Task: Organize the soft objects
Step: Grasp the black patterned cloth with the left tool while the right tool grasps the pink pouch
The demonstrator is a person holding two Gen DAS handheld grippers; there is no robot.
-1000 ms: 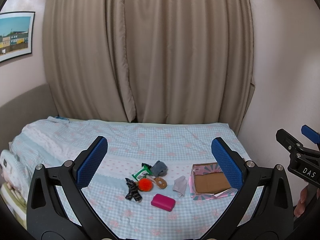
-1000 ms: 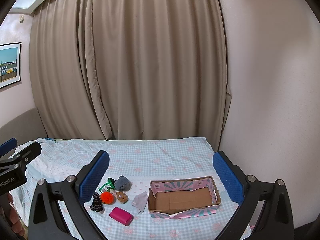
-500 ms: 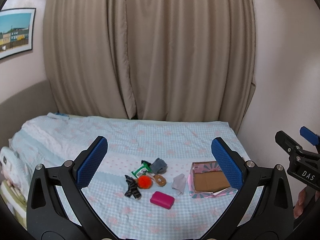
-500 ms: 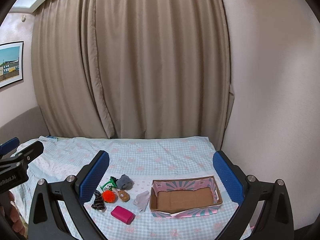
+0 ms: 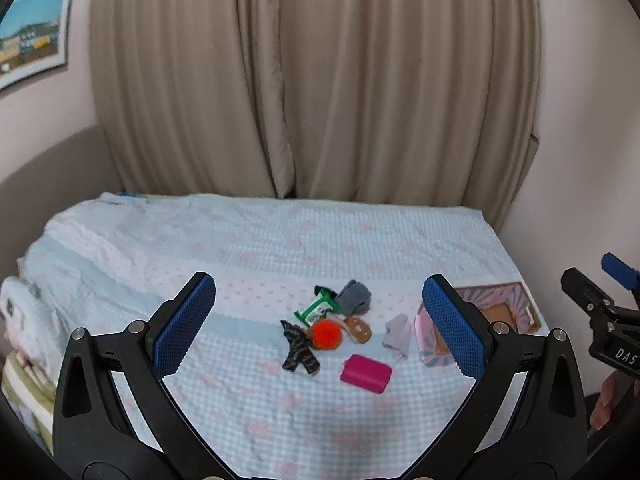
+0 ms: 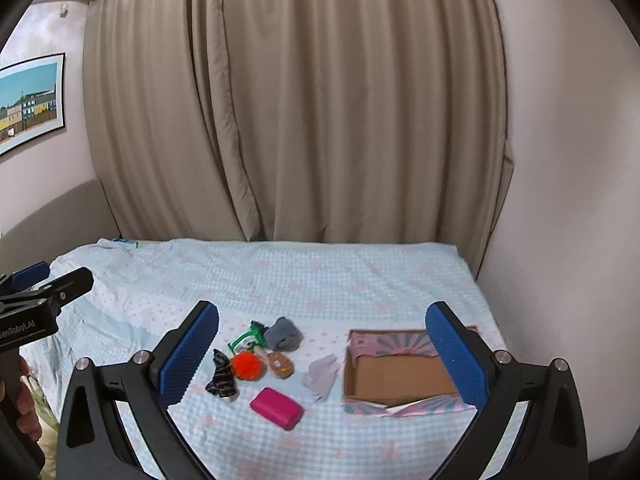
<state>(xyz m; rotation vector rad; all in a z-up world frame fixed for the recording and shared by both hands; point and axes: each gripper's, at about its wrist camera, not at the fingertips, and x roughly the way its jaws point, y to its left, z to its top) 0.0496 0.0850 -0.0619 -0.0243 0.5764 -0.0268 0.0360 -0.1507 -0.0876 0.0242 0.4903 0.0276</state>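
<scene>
Small soft things lie in a cluster on the bed: a pink block, an orange pompom, a dark patterned cloth, a brown round toy, a dark grey cloth, a green-white packet and a light grey cloth. An open cardboard box stands to their right. My left gripper and right gripper are open, empty, well above the bed.
The bed has a light blue checked cover and runs back to beige curtains. A wall borders its right side. Folded bedding sits at the left edge. A framed picture hangs at the left.
Both views have moved forward and down toward the bed; the objects and box look larger. Both grippers stay open and nothing on the bed has moved.
</scene>
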